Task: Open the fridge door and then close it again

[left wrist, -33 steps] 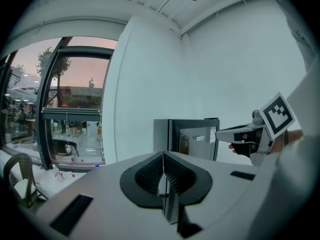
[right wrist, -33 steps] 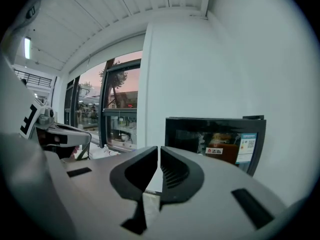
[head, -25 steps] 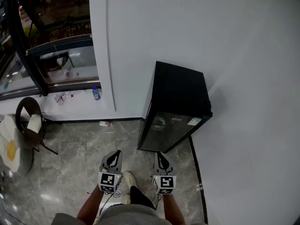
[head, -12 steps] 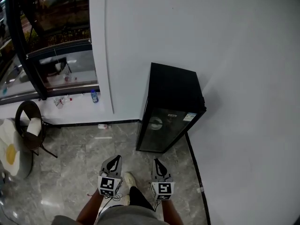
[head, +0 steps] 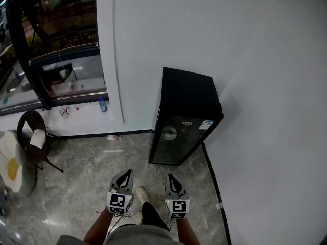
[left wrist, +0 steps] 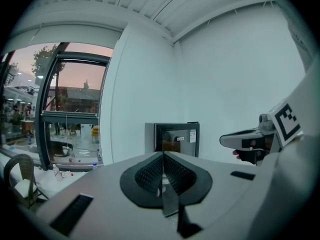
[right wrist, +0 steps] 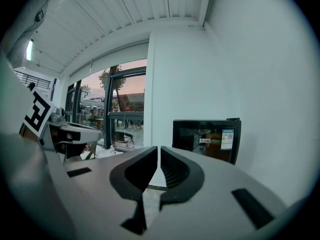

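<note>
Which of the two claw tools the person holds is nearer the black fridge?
The right gripper: it sits almost straight in front of the fridge door, while the left gripper is off to the side of it.

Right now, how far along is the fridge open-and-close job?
Done: nothing visible proves it. The fridge has its glass door shut, and whether it was already opened once can't be told. In hand: nothing. The left gripper and right gripper are both shut, empty, and well short of the fridge. Left, if this is the start: step up, pull the door open, push it shut.
</note>
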`<state>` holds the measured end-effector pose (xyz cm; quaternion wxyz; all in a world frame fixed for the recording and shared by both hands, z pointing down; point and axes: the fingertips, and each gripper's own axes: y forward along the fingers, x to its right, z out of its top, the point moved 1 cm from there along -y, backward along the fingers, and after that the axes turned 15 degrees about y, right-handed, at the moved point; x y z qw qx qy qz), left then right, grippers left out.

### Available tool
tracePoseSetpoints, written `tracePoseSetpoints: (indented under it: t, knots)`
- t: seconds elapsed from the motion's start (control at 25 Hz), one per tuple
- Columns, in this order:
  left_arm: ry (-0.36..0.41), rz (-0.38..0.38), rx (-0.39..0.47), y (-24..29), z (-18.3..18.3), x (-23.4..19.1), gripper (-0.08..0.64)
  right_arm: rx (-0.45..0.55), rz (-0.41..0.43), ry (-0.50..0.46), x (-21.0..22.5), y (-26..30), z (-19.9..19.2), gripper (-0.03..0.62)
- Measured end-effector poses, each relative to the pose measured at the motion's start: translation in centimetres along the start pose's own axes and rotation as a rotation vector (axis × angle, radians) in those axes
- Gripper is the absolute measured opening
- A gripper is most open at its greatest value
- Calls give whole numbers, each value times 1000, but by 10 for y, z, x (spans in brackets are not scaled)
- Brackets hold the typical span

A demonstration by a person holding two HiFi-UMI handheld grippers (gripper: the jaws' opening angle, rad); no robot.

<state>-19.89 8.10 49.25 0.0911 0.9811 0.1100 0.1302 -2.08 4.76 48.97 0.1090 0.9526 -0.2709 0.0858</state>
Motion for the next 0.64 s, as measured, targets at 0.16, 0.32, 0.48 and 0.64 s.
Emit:
tracePoseSetpoints:
  t: [0.16,0.32,0.48,0.64]
  knots:
    - [-2,1,5,-3,3,-2,8,2,2,-2,-3,-2,2,38]
    - [-5,-2,7,-3,4,-1,8,1,2,-1,-2,-1,0,37]
    - [-5,-8,6,-4,6,0,8,1,4,3,-3,-1,-2,37]
    - [-2,4,-1,-6,0,-3,8,-9,9,4,-6,0,-5,37]
